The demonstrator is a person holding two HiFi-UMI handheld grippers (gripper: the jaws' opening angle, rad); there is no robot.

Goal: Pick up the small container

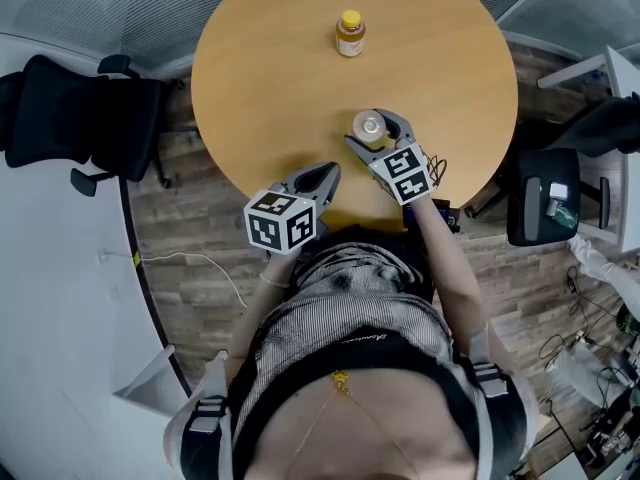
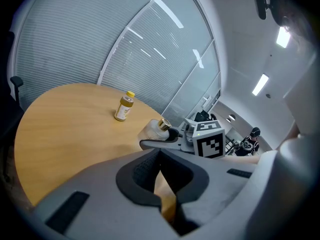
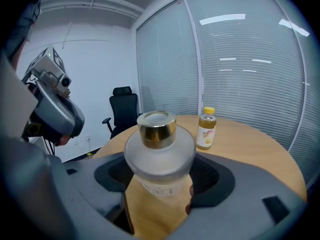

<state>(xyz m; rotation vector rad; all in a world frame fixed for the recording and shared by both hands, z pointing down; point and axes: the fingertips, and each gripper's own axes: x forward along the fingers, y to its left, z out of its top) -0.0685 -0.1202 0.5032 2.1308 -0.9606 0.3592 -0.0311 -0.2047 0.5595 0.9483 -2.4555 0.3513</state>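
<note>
The small container [image 1: 369,125] is a frosted glass jar with a gold cap [image 3: 157,128], standing near the round wooden table's [image 1: 280,68] near edge. My right gripper [image 1: 370,128] has its jaws around it, pads against both sides of the jar [image 3: 159,156]. In the left gripper view the jar [image 2: 151,129] shows behind the right gripper's finger. My left gripper [image 1: 330,172] hovers at the table's edge to the left, jaws together and holding nothing [image 2: 160,159]. A juice bottle with a yellow cap [image 1: 350,34] [image 3: 206,128] [image 2: 124,106] stands upright farther back.
A black office chair [image 1: 90,118] stands left of the table and another dark chair [image 1: 545,193] to the right. Glass walls with blinds [image 3: 240,59] curve behind the table. A thin cable [image 1: 190,260] lies on the wood floor. A person [image 2: 248,140] sits far off.
</note>
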